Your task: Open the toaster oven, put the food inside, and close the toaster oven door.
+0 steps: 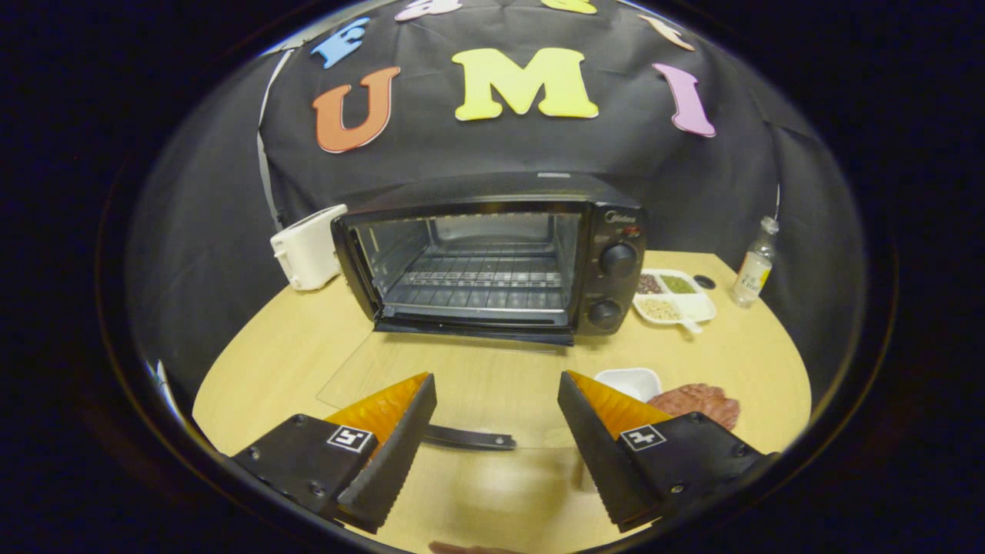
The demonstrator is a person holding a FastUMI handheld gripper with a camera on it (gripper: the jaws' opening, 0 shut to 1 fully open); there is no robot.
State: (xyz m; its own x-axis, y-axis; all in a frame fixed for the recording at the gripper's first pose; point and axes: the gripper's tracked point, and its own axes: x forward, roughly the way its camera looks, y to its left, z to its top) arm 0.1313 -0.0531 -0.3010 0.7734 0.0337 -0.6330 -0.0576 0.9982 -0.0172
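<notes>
Gripper (496, 427) wide open, holding nothing, above the dropped glass door (454, 381) of the oven (492, 254) at frame centre; meat (696, 402), lower right beside the right finger, likely soft, slippery, best pinched at its edge.

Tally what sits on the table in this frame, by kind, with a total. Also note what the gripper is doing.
Toaster oven, door open flat: 1
White toaster: 1
Divided dish of grains: 1
Bottle: 1
Small white bowl: 1
Meat slice: 1
Small dark cap: 1
Total: 7
Gripper: open, holding nothing, above the door handle.
</notes>
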